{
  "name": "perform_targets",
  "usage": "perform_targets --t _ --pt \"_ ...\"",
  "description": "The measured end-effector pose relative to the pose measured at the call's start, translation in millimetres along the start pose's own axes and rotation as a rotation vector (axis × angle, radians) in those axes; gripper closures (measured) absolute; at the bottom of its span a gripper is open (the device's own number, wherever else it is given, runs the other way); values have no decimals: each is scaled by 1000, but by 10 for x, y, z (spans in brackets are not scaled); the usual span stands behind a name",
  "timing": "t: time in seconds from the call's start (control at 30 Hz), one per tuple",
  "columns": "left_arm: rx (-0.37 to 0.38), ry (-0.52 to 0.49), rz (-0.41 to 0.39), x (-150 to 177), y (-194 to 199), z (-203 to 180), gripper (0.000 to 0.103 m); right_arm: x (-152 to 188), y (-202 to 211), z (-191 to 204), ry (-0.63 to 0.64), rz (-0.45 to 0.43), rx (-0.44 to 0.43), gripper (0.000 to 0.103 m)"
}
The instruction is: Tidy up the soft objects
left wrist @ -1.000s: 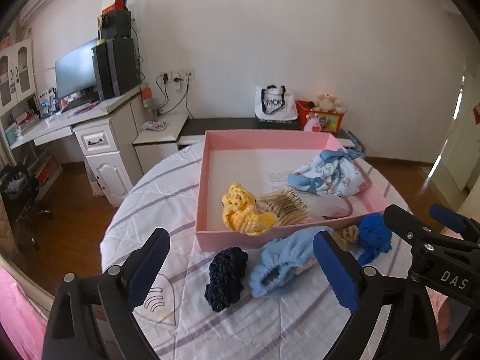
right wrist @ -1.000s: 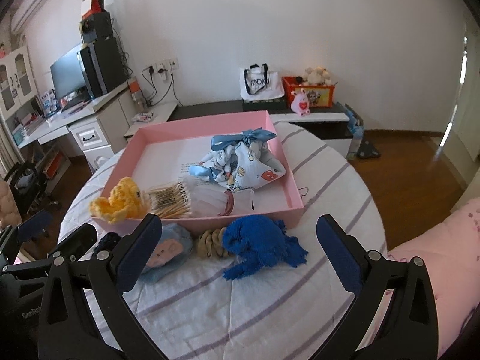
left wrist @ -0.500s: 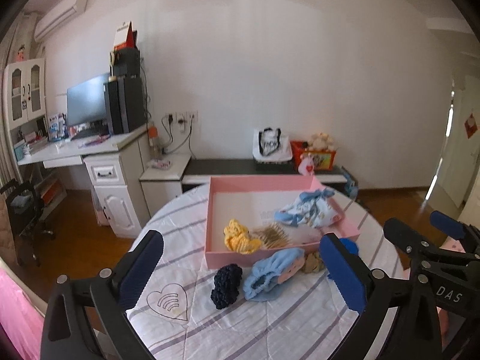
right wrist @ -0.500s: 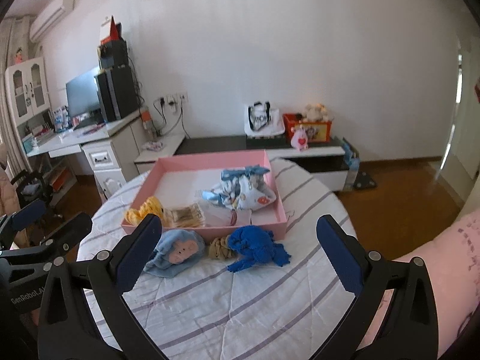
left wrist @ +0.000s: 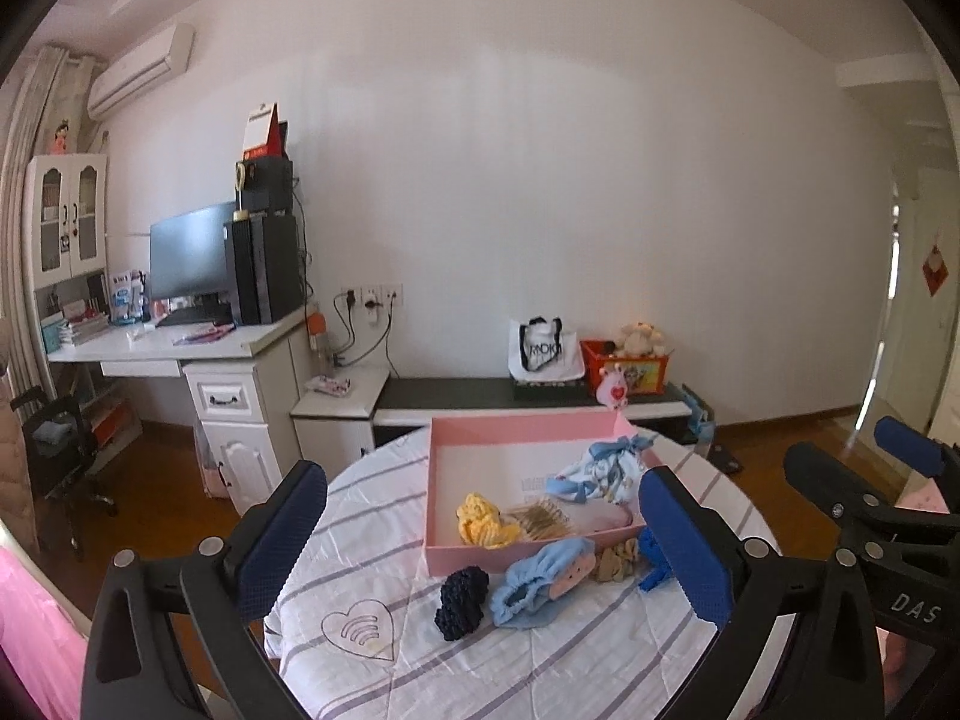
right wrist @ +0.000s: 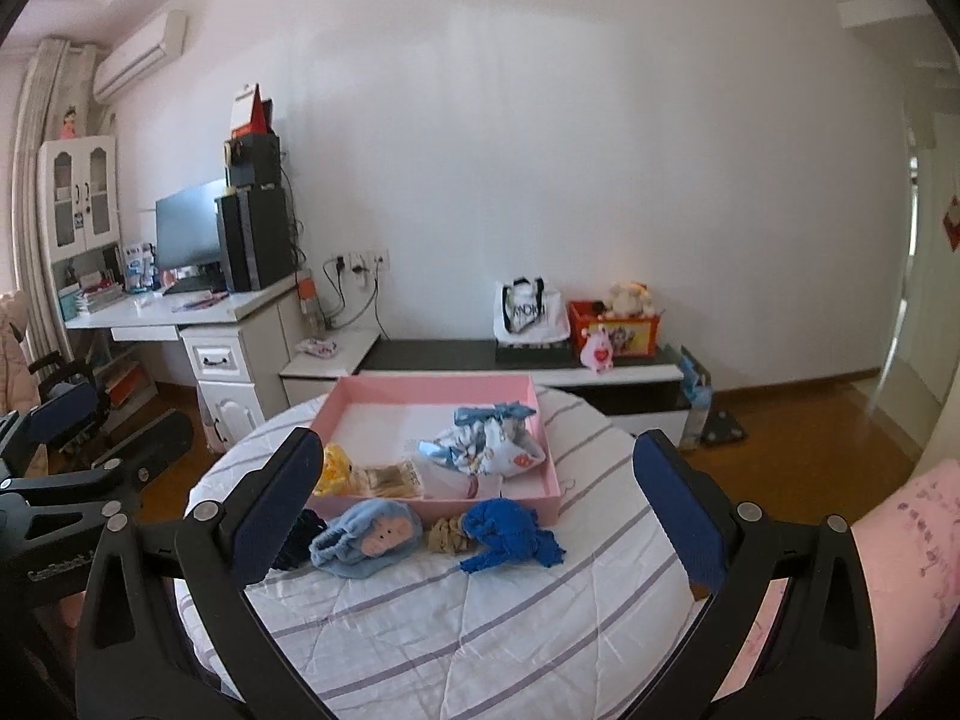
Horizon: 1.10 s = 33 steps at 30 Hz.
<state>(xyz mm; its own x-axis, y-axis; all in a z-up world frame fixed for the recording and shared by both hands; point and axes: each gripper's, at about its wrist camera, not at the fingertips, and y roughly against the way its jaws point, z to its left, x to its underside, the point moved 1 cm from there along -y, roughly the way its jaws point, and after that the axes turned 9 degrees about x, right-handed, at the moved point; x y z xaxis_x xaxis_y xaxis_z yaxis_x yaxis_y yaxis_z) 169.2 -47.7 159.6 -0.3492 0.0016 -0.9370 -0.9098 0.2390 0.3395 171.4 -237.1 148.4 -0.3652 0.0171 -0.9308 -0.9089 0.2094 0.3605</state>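
A pink tray [left wrist: 516, 427] [right wrist: 432, 387] stands on the round striped table [left wrist: 372, 516] [right wrist: 492, 612]. In it lie a yellow knit piece [left wrist: 483, 521], a bundle of sticks [right wrist: 387, 478] and a blue-patterned cloth pouch [left wrist: 603, 471] [right wrist: 489, 447]. In front of the tray lie a dark navy scrunchie [left wrist: 461, 600], a light blue soft piece [left wrist: 540, 582] [right wrist: 366, 543], a tan scrunchie [right wrist: 445, 535] and a bright blue knit piece [right wrist: 510, 535]. My left gripper [left wrist: 483, 540] and right gripper [right wrist: 474, 516] are both open and empty, held well back above the table's near side.
A white desk [left wrist: 180, 348] with a monitor and computer tower stands at the far left. A low dark bench [left wrist: 528, 399] along the wall holds a white bag and an orange toy box. Wooden floor [right wrist: 804, 438] lies to the right.
Both grippers have pulled back and up from the table, so the tray and soft pieces look smaller and farther. Both stay open. Nothing on the table has moved.
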Motion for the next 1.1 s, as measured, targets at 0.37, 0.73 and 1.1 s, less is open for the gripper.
perform_targets --t 0.37,0.73,1.1 --pt "-15 -12 -50 46 103 -45 0 -59 265 4 3 -86 2 0" --pt "-25 -16 -57 97 100 -83 0 -49 324 4 -2 -106 3 0" --pt "-28 -18 -48 95 82 -77 0 -57 340 -10 -3 -101 2 0"
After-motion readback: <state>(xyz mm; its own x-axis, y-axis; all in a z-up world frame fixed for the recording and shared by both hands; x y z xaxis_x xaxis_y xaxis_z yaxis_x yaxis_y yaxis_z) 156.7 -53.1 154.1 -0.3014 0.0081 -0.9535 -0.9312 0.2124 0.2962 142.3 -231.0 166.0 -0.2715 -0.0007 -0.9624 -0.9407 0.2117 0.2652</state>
